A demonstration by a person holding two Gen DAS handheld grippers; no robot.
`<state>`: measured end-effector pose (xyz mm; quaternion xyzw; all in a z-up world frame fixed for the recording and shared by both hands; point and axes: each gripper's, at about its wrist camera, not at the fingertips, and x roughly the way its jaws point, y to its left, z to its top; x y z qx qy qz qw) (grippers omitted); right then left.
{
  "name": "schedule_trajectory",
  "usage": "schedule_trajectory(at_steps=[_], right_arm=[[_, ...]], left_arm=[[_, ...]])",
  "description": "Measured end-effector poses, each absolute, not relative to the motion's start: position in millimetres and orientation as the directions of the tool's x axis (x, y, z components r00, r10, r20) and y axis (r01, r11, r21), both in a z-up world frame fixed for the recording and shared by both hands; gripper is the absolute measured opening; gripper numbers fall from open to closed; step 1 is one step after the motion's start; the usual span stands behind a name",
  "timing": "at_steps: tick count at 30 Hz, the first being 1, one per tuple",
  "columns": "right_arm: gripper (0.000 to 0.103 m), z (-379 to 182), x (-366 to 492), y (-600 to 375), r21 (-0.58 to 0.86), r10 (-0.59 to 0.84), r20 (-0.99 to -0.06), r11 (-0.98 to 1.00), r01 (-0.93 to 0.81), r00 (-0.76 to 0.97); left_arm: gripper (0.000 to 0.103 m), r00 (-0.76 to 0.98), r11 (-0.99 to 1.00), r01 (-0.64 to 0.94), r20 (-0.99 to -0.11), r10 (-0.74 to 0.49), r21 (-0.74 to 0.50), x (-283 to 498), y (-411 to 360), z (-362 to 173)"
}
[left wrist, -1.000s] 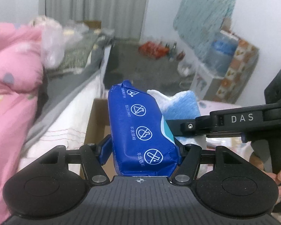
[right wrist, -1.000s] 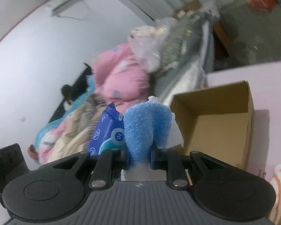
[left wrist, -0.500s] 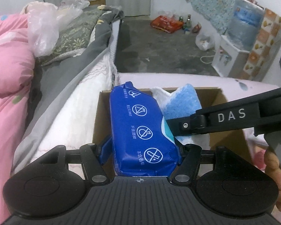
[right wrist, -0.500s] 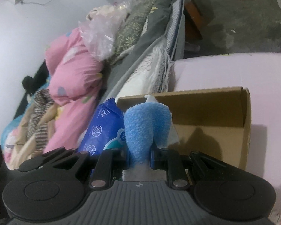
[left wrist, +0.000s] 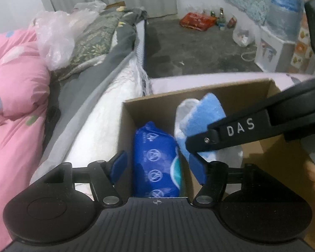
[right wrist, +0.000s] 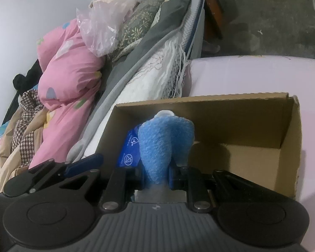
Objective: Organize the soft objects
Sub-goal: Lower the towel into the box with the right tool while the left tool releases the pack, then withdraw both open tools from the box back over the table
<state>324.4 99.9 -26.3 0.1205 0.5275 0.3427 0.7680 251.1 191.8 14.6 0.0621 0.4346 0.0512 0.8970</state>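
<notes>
The blue pack (left wrist: 155,159) is lying in the left end of the box (left wrist: 231,88), its long axis running straight ahead along the left gripper (left wrist: 157,166), its crimped end pointing away. The left fingers (left wrist: 118,163) have just been opening and are now being held clear of the pack on both sides, so the pack is sitting between them but is not being pressed.

The blue cloth (right wrist: 166,145) is being gripped at its lower end by the right gripper (right wrist: 157,174), whose fingers are about half closed and squeezing it. Its long axis is standing up and forward from the fingers, the rounded top pointing toward the far wall of the box, with a white part showing at the tip. It is being held over the box interior, just right of the pack.

The box is resting on a pale pink counter (right wrist: 241,73), beside a bed (right wrist: 153,69).
</notes>
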Motion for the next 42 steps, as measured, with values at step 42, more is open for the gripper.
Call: schedule_trajectory(at_steps=[42], right_arm=[[0.103,-73.6,336.5,117.0,0.713,0.726,-0.681,0.687,-0.144,0.094]], left_arm=[[0.099,0.679,0.978,-0.199,-0.728,0.094,-0.059,209.8,257.5,48.6]])
